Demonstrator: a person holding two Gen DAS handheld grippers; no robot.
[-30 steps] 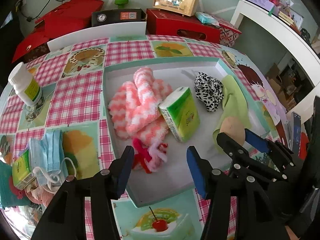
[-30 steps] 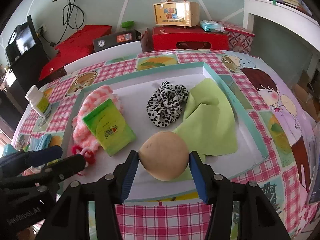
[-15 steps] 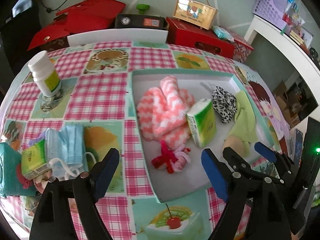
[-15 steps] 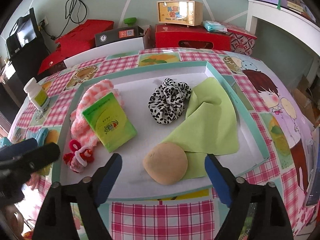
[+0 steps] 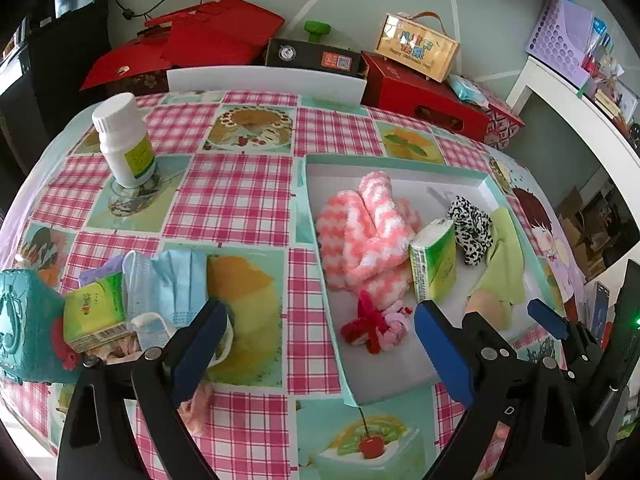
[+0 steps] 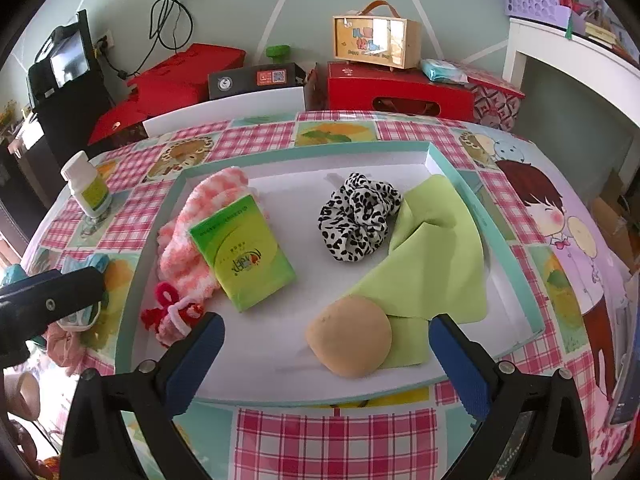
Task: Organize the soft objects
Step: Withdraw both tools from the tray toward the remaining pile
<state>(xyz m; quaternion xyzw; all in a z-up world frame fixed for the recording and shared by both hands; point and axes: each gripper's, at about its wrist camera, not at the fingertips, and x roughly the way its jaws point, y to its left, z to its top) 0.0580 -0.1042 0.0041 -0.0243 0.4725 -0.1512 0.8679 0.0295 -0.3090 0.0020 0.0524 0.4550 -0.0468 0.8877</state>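
A white tray point(image 6: 472, 196) with teal rim holds pink-white fuzzy socks point(image 6: 188, 240), a green tissue pack point(image 6: 242, 252), a leopard scrunchie point(image 6: 356, 216), a green cloth point(image 6: 436, 256), a tan sponge ball point(image 6: 349, 341) and a red-pink yarn bow point(image 6: 172, 314). My right gripper point(image 6: 326, 354) is open, its jaws wide either side of the ball, not touching it. My left gripper point(image 5: 320, 332) is open over the tray's left rim point(image 5: 316, 264). Blue face masks point(image 5: 168, 284) and another tissue pack point(image 5: 94, 312) lie left of it.
A white pill bottle point(image 5: 124, 140) stands at the far left of the checked tablecloth. A teal pouch point(image 5: 24, 324) lies at the left edge. Red boxes point(image 6: 400, 88) and a yellow case point(image 6: 376, 42) line the back. A white shelf point(image 6: 576, 52) stands to the right.
My right gripper opened and let go of the tan ball, which now rests in the tray. My left gripper opened wider and moved left toward the face masks.
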